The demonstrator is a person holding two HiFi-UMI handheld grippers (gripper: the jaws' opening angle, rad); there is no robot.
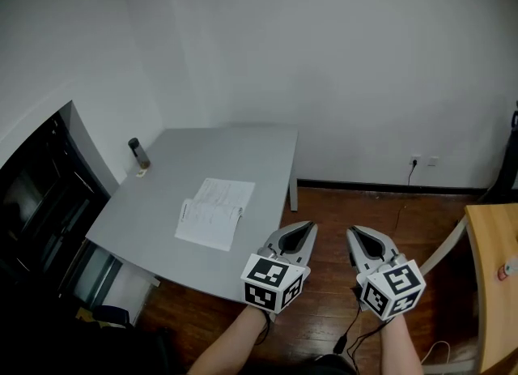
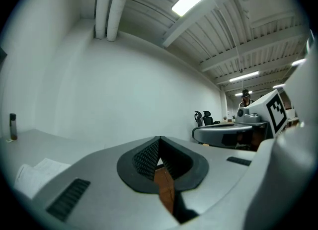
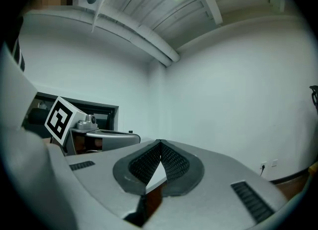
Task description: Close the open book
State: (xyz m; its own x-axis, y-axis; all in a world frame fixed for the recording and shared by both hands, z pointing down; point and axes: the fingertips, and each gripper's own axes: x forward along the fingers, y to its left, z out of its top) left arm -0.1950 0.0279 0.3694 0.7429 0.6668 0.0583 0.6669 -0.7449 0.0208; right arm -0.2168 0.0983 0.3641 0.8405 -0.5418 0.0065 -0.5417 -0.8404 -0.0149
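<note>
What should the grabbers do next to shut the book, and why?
Probably move the left gripper forward and to the left, toward the book. The book lies open on the table with nothing touching it. Both grippers hang short of it, the right gripper over the floor, and both have their jaws together and empty. The left one is nearer the book.

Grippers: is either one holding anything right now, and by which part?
Nothing is held. The left gripper and right gripper are both shut on nothing, clear of the open book lying on the grey table.
</note>
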